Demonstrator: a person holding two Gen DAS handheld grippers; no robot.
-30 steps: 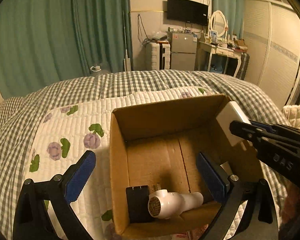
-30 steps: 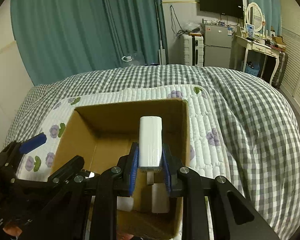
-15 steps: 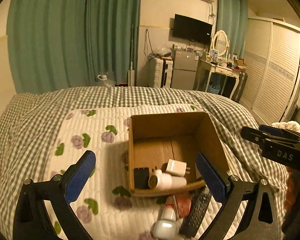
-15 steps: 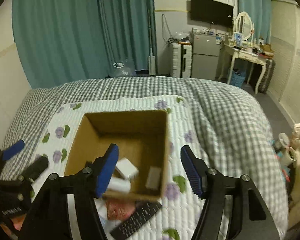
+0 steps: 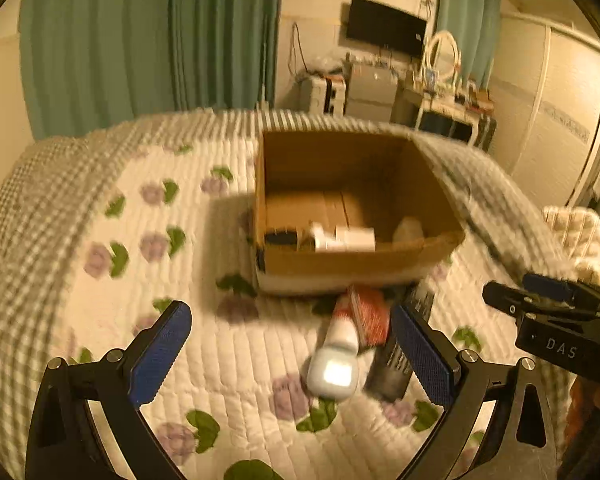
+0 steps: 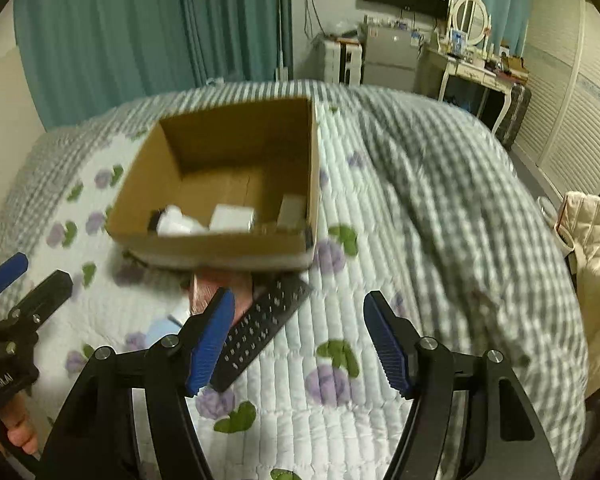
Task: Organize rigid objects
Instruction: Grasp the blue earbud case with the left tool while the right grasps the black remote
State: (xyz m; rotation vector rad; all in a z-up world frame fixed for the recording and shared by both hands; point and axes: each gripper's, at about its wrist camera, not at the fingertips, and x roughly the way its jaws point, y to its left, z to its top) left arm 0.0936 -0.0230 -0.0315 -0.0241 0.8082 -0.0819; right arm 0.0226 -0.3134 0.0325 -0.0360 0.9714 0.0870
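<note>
An open cardboard box [image 5: 432,192] [image 6: 312,168] sits on the bed and holds several small items, among them a white adapter [image 6: 232,216], a white tube-shaped piece [image 5: 344,238] and a dark block [image 5: 280,238]. In front of the box lie a black remote [image 6: 260,328] [image 5: 396,364], a red packet [image 5: 370,314] and a white bottle-like object [image 5: 336,364]. My left gripper [image 5: 288,354] is open and empty, held over these loose items. My right gripper [image 6: 300,340] is open and empty, just right of the remote.
The bed has a white quilt with purple flowers [image 6: 332,380] over a grey checked cover [image 6: 460,200]. Teal curtains, a TV, a dresser and wardrobe doors stand behind. A cream bag [image 6: 592,232] hangs at the bed's right side.
My right gripper let go of the white adapter into the box and opened. Both grippers pulled back from the box, so the loose items in front of it came into view.
</note>
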